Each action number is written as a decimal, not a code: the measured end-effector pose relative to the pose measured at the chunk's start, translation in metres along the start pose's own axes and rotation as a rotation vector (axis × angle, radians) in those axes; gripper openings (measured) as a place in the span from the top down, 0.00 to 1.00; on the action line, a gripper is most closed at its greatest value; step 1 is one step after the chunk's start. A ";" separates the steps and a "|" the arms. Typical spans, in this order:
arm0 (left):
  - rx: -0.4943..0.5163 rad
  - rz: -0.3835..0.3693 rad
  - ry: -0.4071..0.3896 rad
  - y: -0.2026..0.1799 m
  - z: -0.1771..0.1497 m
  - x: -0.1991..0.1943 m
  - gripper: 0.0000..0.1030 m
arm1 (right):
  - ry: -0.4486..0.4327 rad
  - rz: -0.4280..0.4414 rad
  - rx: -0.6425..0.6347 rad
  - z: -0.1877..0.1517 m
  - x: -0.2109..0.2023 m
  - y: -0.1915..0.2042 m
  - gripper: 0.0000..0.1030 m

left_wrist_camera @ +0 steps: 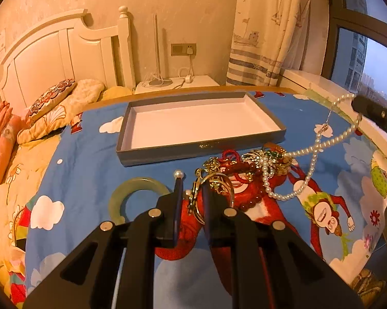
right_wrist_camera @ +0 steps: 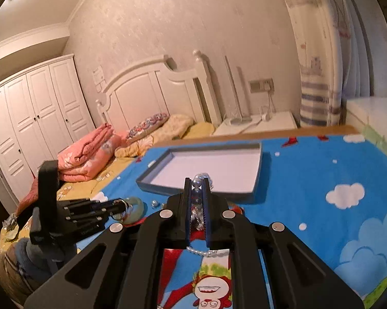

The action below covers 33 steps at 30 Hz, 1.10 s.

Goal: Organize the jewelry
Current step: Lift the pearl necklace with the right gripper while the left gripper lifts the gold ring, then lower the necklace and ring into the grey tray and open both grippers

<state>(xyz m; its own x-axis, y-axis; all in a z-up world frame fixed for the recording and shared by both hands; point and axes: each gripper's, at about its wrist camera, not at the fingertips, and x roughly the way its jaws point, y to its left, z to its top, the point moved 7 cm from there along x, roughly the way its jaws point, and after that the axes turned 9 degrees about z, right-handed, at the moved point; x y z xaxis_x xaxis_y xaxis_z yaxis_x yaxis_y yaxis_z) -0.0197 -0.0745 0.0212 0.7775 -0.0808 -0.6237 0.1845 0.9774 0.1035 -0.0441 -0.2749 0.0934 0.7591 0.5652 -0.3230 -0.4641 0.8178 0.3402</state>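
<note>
My left gripper [left_wrist_camera: 192, 183] is shut on a bunch of gold hoops [left_wrist_camera: 196, 200], held just above the cartoon bedspread. It also shows from the side, the left gripper [right_wrist_camera: 116, 207] with the hoops [right_wrist_camera: 121, 207] dangling at its tip. A pale green jade bangle [left_wrist_camera: 131, 193] lies left of it. My right gripper [right_wrist_camera: 196, 180] is shut on a white pearl necklace [right_wrist_camera: 197, 183]. In the left wrist view the pearl necklace [left_wrist_camera: 309, 170] hangs from the right gripper [left_wrist_camera: 358, 104] down to a tangled pile of red beads and gold-green jewelry [left_wrist_camera: 255, 163]. Beyond stands the shallow grey tray [left_wrist_camera: 201, 152], white inside, with nothing in it.
A single pearl piece [left_wrist_camera: 178, 173] lies by my left fingertip. Pillows [left_wrist_camera: 62, 108] and a folded pink quilt [right_wrist_camera: 87, 159] sit at the bed's left, before a white headboard [left_wrist_camera: 64, 51]. A white nightstand [left_wrist_camera: 178, 82], curtain [left_wrist_camera: 265, 31] and window sill [left_wrist_camera: 304, 79] stand behind.
</note>
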 end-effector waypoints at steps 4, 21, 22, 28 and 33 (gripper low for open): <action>-0.001 -0.004 -0.018 0.001 0.003 -0.008 0.86 | -0.036 0.014 -0.035 0.017 -0.009 0.015 0.90; -0.002 -0.023 -0.062 0.002 0.013 -0.024 0.86 | -0.112 0.007 -0.134 0.052 -0.026 0.045 0.90; -0.002 -0.022 -0.061 0.003 0.013 -0.023 0.86 | -0.114 0.007 -0.136 0.054 -0.025 0.045 0.90; 0.004 -0.006 -0.055 0.005 0.020 -0.019 0.86 | -0.125 0.010 -0.161 0.066 -0.019 0.049 0.90; 0.014 0.003 -0.057 0.007 0.031 -0.013 0.86 | -0.132 0.006 -0.183 0.080 -0.005 0.049 0.90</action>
<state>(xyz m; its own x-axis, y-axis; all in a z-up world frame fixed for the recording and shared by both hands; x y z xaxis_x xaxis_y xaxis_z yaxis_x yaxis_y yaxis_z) -0.0099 -0.0722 0.0536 0.8110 -0.0891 -0.5782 0.1903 0.9748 0.1167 -0.0341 -0.2463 0.1826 0.8036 0.5609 -0.1991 -0.5347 0.8273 0.1725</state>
